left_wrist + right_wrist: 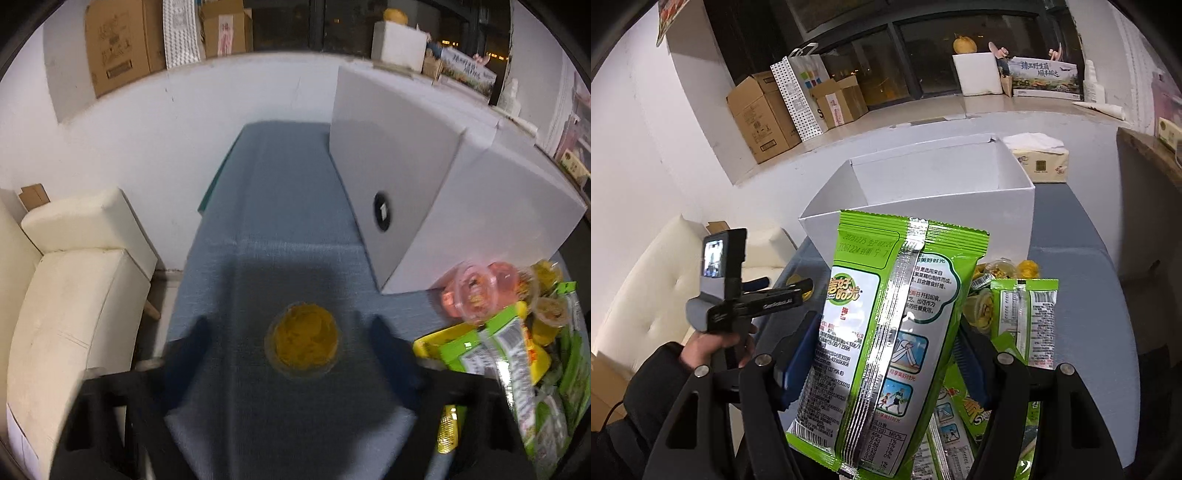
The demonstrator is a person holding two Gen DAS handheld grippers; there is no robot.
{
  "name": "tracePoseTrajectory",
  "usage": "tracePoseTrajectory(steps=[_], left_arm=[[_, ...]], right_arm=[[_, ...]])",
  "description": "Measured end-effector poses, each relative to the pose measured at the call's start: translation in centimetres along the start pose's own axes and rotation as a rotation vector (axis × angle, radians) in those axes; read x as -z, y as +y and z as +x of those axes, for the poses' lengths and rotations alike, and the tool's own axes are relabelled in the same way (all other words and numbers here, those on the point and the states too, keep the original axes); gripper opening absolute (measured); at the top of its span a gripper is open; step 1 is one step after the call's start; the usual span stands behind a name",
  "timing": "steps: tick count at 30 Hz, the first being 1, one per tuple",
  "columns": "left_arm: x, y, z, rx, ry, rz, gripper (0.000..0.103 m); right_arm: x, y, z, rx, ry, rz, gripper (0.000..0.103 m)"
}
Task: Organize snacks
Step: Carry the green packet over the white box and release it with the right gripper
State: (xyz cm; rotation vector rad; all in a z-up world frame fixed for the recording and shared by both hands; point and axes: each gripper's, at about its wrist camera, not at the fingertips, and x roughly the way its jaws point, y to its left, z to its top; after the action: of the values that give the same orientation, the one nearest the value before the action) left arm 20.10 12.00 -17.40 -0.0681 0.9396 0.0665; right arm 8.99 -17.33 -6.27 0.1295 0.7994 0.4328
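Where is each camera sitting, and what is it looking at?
Left wrist: sits on the left tongs, looking down at a yellow jelly cup on the blue tablecloth; only the tongs' own fingers show.
Right wrist: sits on the right tongs, looking past a green snack bag they grip toward the open white box; the person's left hand shows.
Shared: white box, tablecloth, snack pile, cream sofa.

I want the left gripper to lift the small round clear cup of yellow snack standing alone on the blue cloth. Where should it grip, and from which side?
Grip the round clear cup of yellow snack across its side wall, coming down from above. It stands upright and alone, centred between the left gripper's open fingers, with bare blue cloth either side.
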Motion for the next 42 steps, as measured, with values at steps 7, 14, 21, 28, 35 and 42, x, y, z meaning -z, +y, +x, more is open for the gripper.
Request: tracePoseTrajectory(steps=[7,14,21,28,35,42], left_arm=[[0.7,0.5,-0.1,0.072,-0.037,-0.023,0.040],[0.8,-1.2,-4.4,0.129,-0.111,0.035,0.037],[0.0,-5.2,-11.6,0.211,-0.235,0.116,0.038],[-4.9,-9.4,-16.2,0.268,-0.363,0.202,0.038],[-12.0,-10.4,-14.2,0.252,-0.385,0.199,0.038],[-14.8,-9.8,-7.6,0.234,-0.291,0.166,0.039]], right_arm=[[0.5,-0.8,0.4,0.014,0.013,0.017,0.073],[0.6,-0.7,0.8,0.001,0.016,0.020,0.073],[-0.6,-0.9,0.4,-0.015,-0.014,0.016,0.073],[-5.4,-1.8,-0.6,-0.003,-0.099,-0.013,0.073],[-13.8,-4.0,2.4,-0.008,-0.137,0.003,0.073],[-19.3,-5.3,9.2,0.064,-0.052,-0.014,0.073]])
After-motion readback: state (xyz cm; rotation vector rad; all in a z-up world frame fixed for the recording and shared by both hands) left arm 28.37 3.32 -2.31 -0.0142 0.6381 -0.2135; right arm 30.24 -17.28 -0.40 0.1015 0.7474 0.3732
